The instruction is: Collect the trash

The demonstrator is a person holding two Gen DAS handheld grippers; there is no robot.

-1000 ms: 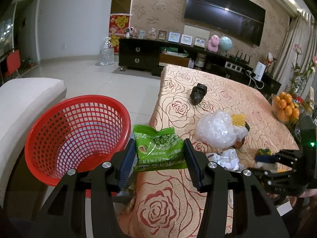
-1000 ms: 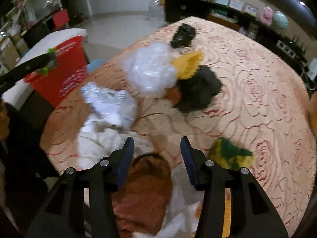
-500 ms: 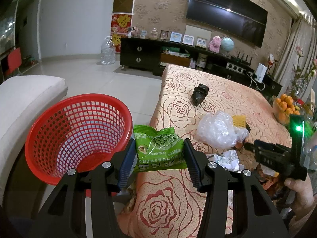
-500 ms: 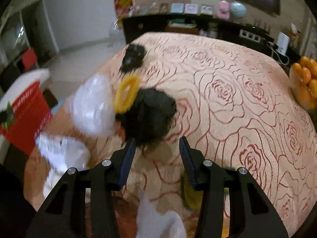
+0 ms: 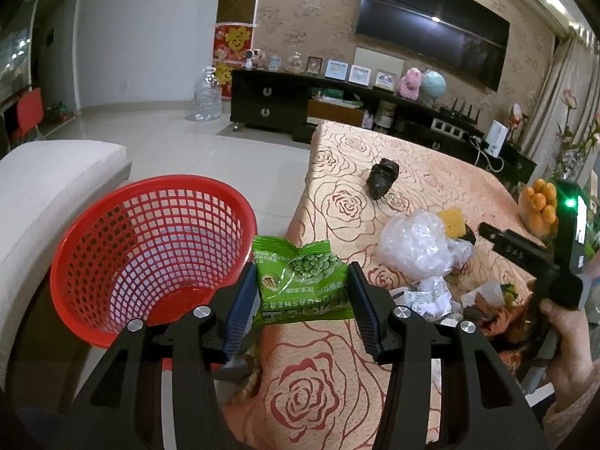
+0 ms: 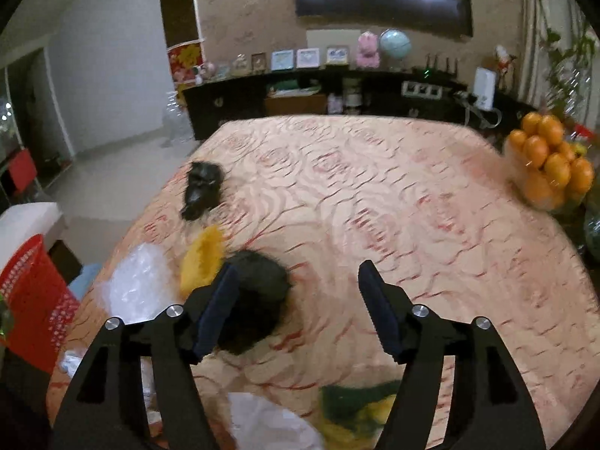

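While a crinkled green plastic snack packet (image 5: 302, 281) is pinched by the left gripper (image 5: 303, 311) at lower centre, the right gripper (image 6: 298, 309) is spread empty (its view blurred); the red mesh plastic basket (image 5: 150, 251) is cut off there.

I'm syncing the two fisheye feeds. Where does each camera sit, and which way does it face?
Left wrist: sits behind the left claw, facing the red basket and table; claw shut on a green snack bag; the right hand shows too.
Right wrist: sits behind the open right claw, facing down the table toward the TV wall; only its own fingers show.
Shared: basket, clear plastic bag, yellow sponge, oranges.
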